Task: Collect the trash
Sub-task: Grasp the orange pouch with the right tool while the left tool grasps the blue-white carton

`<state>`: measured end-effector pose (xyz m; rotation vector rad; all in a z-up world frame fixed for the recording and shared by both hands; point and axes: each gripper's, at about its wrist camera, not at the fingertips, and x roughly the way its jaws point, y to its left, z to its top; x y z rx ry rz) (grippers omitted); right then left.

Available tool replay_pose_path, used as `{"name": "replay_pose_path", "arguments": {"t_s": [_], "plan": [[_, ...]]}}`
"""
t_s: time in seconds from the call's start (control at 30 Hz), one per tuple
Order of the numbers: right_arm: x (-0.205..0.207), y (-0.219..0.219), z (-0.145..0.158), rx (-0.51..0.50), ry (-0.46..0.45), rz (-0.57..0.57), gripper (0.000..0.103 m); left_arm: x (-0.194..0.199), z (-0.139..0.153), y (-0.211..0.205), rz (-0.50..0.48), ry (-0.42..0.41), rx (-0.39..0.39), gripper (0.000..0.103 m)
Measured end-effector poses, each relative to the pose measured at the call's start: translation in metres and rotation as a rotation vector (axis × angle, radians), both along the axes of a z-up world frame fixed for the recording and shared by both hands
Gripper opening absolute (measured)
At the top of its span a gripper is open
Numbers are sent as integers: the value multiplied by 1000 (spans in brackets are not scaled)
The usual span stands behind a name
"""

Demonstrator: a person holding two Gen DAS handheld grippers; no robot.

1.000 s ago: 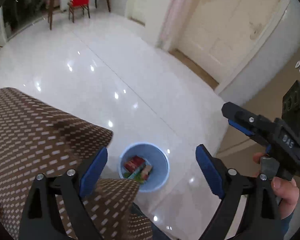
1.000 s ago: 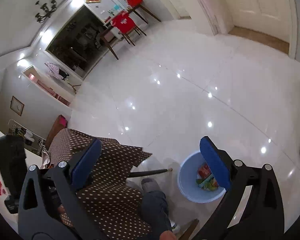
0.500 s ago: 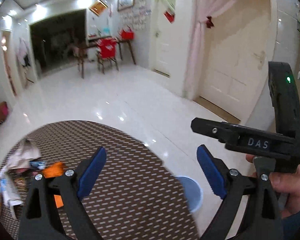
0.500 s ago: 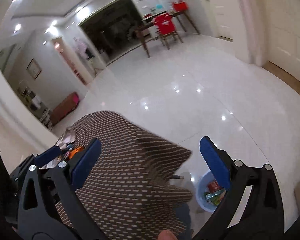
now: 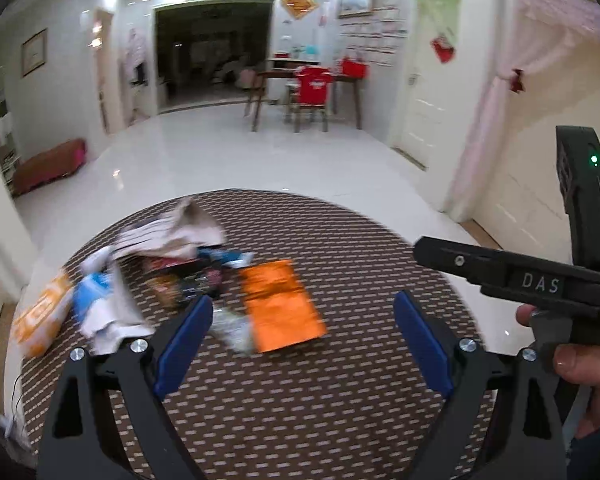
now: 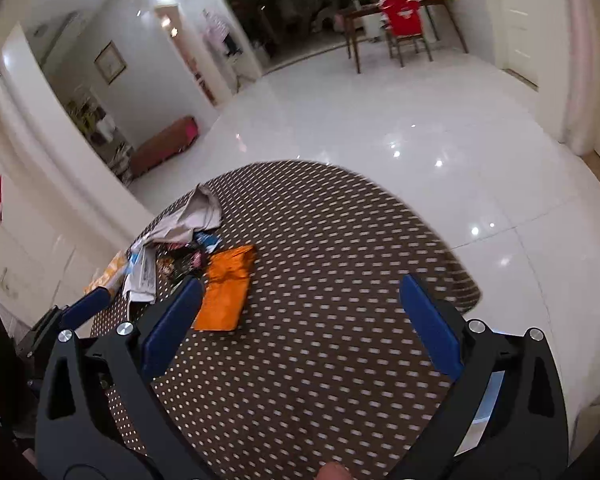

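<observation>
A pile of trash lies on the left part of a round table (image 5: 340,400) covered in a brown dotted cloth. In it are a flat orange packet (image 5: 278,304), crumpled white paper (image 5: 172,232), dark snack wrappers (image 5: 188,280), a blue-and-white wrapper (image 5: 100,300) and an orange-and-white bag (image 5: 40,316). My left gripper (image 5: 302,340) hovers open and empty just short of the orange packet. My right gripper (image 6: 300,328) is open and empty too, to the right of the orange packet (image 6: 226,292) and the white paper (image 6: 180,224). The blue bin is not clearly visible.
A hand (image 5: 580,360) holds the right gripper's body at the right edge of the left wrist view. Glossy white floor (image 6: 380,120) surrounds the table. A wooden table with a red chair (image 5: 314,88) stands far back, and a low brown bench (image 5: 48,164) is by the left wall.
Both views have swung up from the blue bin on the floor to the table top. The trash pile has come into view and the bin has dropped out. Both grippers stay open.
</observation>
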<state>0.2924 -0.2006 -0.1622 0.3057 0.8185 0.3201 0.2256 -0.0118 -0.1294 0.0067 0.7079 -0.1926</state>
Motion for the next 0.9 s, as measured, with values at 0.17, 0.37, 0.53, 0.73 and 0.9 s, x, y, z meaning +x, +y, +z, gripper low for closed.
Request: {"name": "replay_pose_path", "arguments": {"t_s": [0.17, 0.37, 0.53, 0.73, 0.9], "plan": [[14, 38, -15, -36, 44, 50, 97, 0, -12, 49, 110, 13, 2, 90], [40, 88, -35, -108, 85, 107, 97, 11, -33, 93, 262, 45, 64, 90], [59, 117, -48, -172, 91, 136, 97, 27, -45, 128, 372, 97, 26, 90], [73, 132, -60, -210, 105, 160, 97, 54, -66, 148, 466, 170, 29, 90], [81, 143, -68, -239, 103, 178, 96, 74, -75, 151, 504, 205, 29, 90]]}}
